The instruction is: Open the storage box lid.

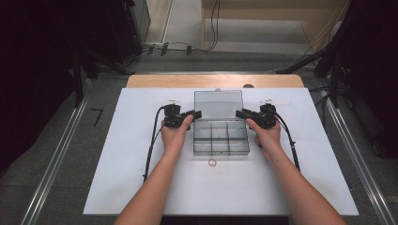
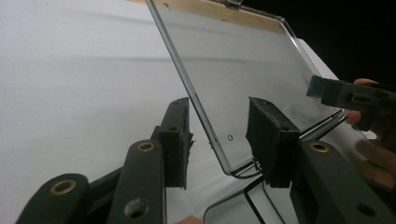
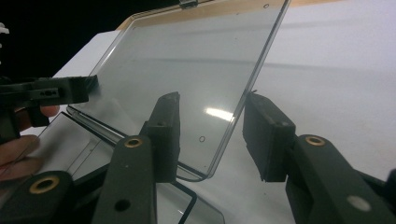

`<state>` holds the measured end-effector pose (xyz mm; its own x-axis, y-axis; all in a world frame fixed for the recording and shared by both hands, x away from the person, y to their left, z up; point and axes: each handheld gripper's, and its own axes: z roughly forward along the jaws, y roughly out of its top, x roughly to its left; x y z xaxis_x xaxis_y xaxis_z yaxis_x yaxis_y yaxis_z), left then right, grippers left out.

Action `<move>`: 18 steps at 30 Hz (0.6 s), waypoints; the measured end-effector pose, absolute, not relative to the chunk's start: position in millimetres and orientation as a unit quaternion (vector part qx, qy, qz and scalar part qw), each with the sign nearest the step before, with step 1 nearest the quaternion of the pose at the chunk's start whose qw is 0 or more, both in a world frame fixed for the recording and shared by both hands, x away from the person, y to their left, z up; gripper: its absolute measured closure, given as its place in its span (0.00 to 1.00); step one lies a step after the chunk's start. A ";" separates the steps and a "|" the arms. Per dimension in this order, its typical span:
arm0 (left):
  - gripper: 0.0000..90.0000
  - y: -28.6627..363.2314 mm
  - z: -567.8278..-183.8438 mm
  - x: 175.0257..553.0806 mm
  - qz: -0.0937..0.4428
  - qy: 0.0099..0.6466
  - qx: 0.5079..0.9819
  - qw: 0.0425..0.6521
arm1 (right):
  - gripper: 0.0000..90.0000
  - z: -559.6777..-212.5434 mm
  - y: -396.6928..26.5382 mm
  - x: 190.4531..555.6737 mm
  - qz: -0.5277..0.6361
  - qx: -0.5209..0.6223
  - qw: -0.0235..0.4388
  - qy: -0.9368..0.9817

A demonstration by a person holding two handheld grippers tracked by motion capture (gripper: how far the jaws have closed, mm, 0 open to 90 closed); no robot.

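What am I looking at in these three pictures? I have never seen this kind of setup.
A person sits at a white table and holds a hand-operated gripper in each hand: the left gripper and the right gripper. The high view looks down from above; the other two come from cameras riding on each gripper, looking along its black fingers. Between the hands lies a clear plastic compartment box with its lid open. Each gripper's open fingers straddle a side edge of the lid near the hinge, without visibly clamping it. A small pink ring lies on the table in front of the box.
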<state>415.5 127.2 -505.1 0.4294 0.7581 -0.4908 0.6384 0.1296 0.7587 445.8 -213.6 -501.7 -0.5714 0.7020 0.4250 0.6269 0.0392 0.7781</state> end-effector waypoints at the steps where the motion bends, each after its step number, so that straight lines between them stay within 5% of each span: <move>1: 0.64 127.2 -505.4 415.5 0.055 0.531 0.657 0.531 | 0.60 -501.9 -213.6 445.9 0.516 0.464 0.033 0.719; 18: 0.46 126.2 -506.9 415.3 0.050 0.529 0.663 0.527 | 0.51 -504.0 -213.6 447.8 0.502 0.473 0.019 0.724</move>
<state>415.3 126.2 -506.9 0.4362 0.7537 -0.4917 0.6489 0.1152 0.7521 447.8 -213.6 -504.0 -0.5521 0.7034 0.4477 0.6658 0.0488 0.7445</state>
